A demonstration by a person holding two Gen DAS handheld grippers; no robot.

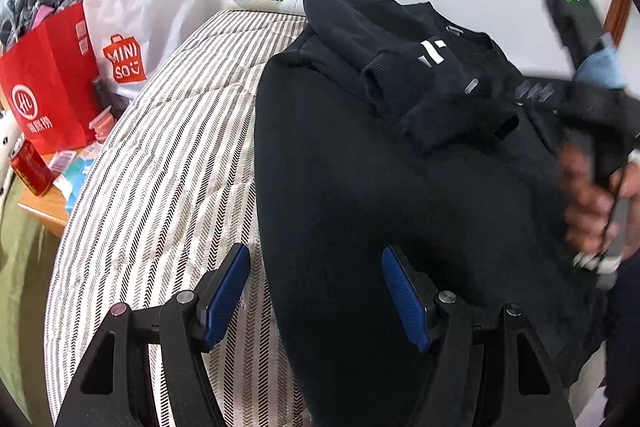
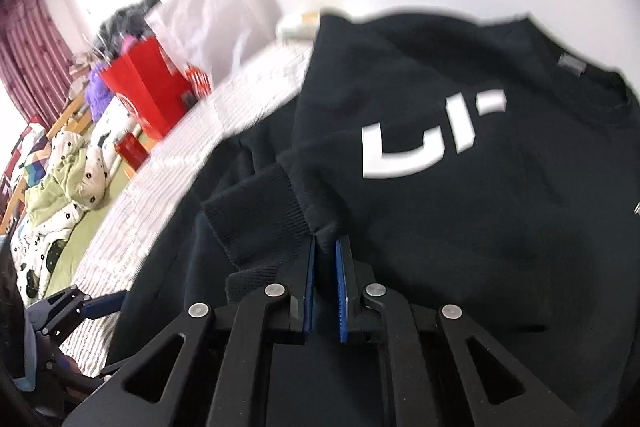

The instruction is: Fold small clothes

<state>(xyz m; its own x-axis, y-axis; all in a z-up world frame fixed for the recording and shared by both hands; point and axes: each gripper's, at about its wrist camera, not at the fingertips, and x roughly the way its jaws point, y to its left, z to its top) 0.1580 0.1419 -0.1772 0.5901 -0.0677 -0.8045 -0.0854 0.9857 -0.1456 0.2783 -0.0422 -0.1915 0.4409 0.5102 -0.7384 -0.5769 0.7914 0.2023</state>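
A black sweatshirt (image 1: 360, 187) with white lettering lies spread on a striped bedcover (image 1: 168, 167), its sleeves folded across the chest. My left gripper (image 1: 316, 253) hangs open over the garment's near left edge, with one finger above the bedcover and the other above the black cloth. My right gripper (image 2: 325, 247) is shut on a pinch of the sweatshirt (image 2: 440, 227) beside a ribbed sleeve cuff (image 2: 260, 215). In the left wrist view a hand (image 1: 592, 199) holds that blurred right gripper at the garment's right side.
A red paper bag (image 1: 48, 87) and a white shopping bag (image 1: 136, 27) stand against the wall left of the bed. Below them a red can (image 1: 30, 167) and small packets sit on a wooden side table (image 1: 44, 215). A crumpled patterned quilt (image 2: 60, 179) lies further left.
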